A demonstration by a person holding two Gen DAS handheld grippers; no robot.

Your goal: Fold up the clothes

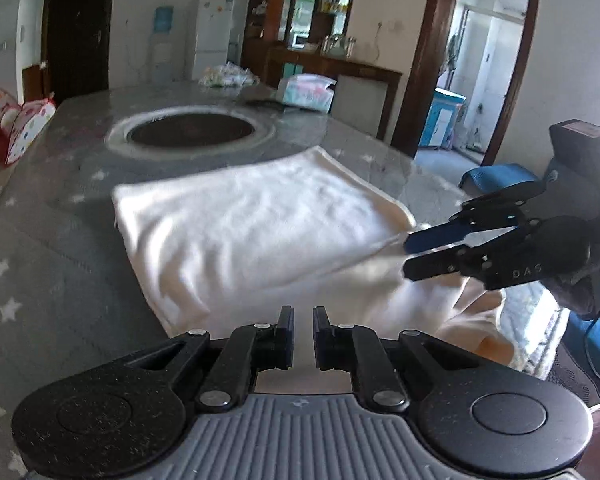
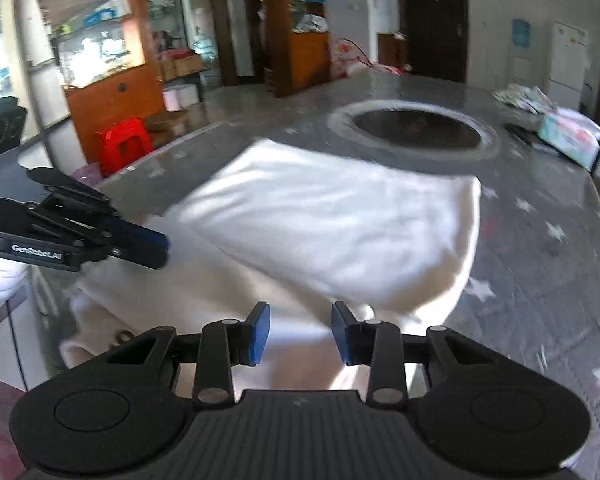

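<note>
A white garment (image 1: 240, 220) (image 2: 332, 216) lies folded flat on the grey star-patterned table (image 1: 40, 260) (image 2: 540, 280). Its near part hangs crumpled over the table's front edge. My left gripper (image 1: 303, 326) sits low over the garment's near edge, jaws almost together with nothing between them. In the right wrist view the left gripper (image 2: 162, 250) is at the garment's left side, held by a white-gloved hand (image 2: 0, 276). My right gripper (image 2: 300, 332) stands open above the hanging part, and its blue pads (image 2: 260, 330) do not press cloth. In the left wrist view, the right gripper (image 1: 408, 256) hovers at the garment's right corner.
A round dark recess (image 1: 192, 132) (image 2: 416, 124) is sunk into the table beyond the garment. A tissue pack (image 1: 308, 92) (image 2: 568, 136) and a plastic bag lie at the far end. A red stool (image 2: 126, 144) and shelves stand beside the table.
</note>
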